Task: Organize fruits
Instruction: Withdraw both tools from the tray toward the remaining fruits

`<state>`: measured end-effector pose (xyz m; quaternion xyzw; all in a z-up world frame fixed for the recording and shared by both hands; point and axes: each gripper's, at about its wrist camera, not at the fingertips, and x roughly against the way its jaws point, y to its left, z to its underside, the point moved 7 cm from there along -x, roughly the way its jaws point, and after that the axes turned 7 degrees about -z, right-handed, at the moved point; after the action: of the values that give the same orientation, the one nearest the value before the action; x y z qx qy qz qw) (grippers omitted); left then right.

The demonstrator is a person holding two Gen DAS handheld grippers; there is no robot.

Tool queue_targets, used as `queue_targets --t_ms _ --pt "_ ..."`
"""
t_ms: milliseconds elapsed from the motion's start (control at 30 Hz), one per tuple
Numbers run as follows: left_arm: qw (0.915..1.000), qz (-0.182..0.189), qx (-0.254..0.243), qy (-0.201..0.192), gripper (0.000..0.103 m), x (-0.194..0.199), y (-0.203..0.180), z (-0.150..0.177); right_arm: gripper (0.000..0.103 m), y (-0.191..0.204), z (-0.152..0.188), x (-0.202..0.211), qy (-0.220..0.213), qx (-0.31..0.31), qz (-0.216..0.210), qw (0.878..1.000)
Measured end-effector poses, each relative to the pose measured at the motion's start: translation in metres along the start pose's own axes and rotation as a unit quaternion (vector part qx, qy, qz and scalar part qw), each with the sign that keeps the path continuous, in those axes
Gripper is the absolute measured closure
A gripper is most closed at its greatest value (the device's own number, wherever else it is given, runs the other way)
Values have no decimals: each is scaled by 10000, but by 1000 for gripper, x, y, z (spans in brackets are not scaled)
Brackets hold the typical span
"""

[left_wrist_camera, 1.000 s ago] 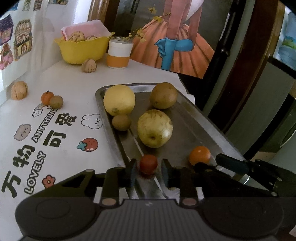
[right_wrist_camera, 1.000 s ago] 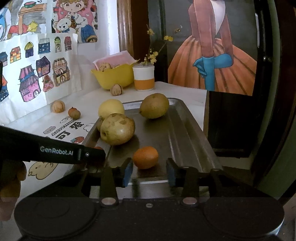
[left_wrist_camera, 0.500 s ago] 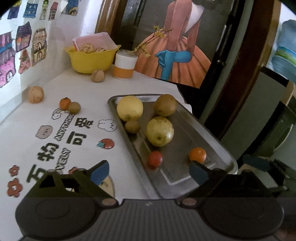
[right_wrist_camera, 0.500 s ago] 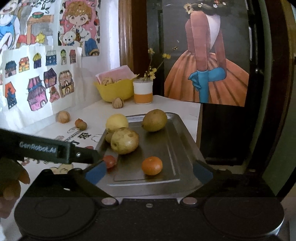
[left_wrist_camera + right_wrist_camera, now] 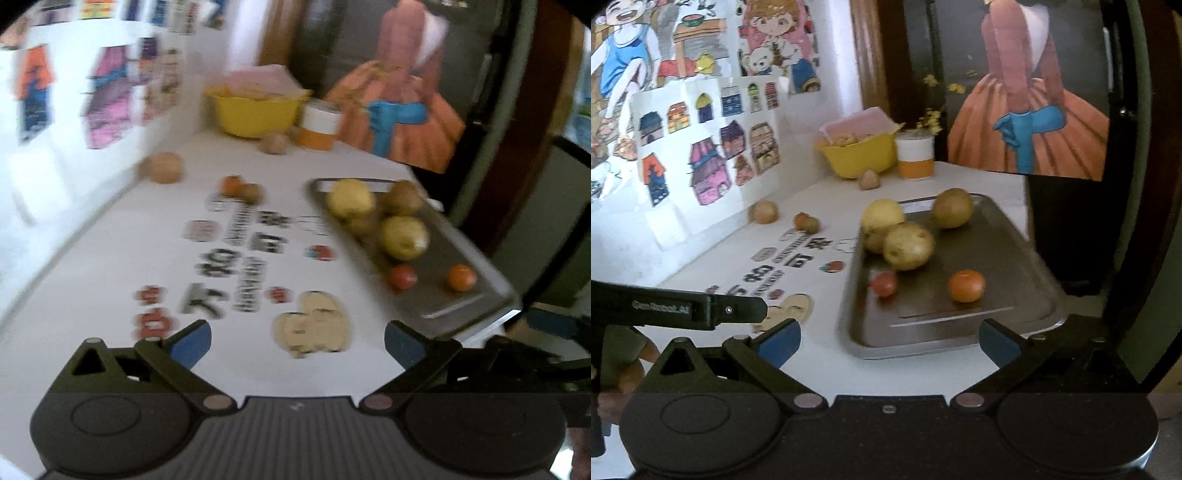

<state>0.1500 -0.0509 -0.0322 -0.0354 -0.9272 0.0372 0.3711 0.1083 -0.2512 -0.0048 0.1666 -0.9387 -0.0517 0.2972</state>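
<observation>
both tongs are seen spread wide with nothing held between the blue pads. the left tongs (image 5: 297,341) are held over the white tabletop (image 5: 110,266), above its printed cartoon figures, with the view blurred. the right tongs (image 5: 889,341) are held just short of the near rim of the metal tray (image 5: 1015,258), whose near edge sits close to the front edge of the tabletop.

six fruits are seen on the tray: a small red fruit (image 5: 884,284) and an orange (image 5: 966,285) toward the near end, apart from each other, with bare metal left between them and the near rim. a speckled yellow pear (image 5: 908,245) is placed mid-tray, a lemon (image 5: 882,215) and a brown pear (image 5: 952,208) at the far end, and a small brown fruit (image 5: 873,240) is partly hidden behind the speckled one.

off the tray, a small orange fruit (image 5: 800,220) touching a small brown one (image 5: 811,224) is seen near the wall, with a walnut (image 5: 764,212) beside them. open tabletop is left between these and the tray's left rim. a yellow bowl (image 5: 858,157) and a white and orange cup (image 5: 915,158) are set at the far edge.
</observation>
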Motion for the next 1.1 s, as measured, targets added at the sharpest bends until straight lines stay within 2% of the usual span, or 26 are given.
queue_targets --t_ms 200,500,600,700,800,967,1100 --pt "9986 -505 145 -75 1 7 47 -12 1 39 -18 -15 46 240 -420 9988" --pt "9955 -863 358 -153 1 -2 96 -37 1 85 -50 -53 0 827 -720 9940" --pt "9948 -877 429 -291 1 -10 102 -51 1 93 -65 -70 -124 1077 -688 9917" --pt "9941 -879 470 -430 1 -22 102 -65 1 93 -82 -91 -297 1380 -430 9891" --pt "9948 -757 439 -517 1 -39 99 -83 1 89 -96 -112 -286 1767 -287 9834" --pt "9964 -599 352 -495 1 -73 91 -108 1 80 -116 -148 -95 2251 -579 9726" --pt "9977 -472 276 -390 1 -103 83 -122 5 70 -123 -183 175 2283 -832 9699"
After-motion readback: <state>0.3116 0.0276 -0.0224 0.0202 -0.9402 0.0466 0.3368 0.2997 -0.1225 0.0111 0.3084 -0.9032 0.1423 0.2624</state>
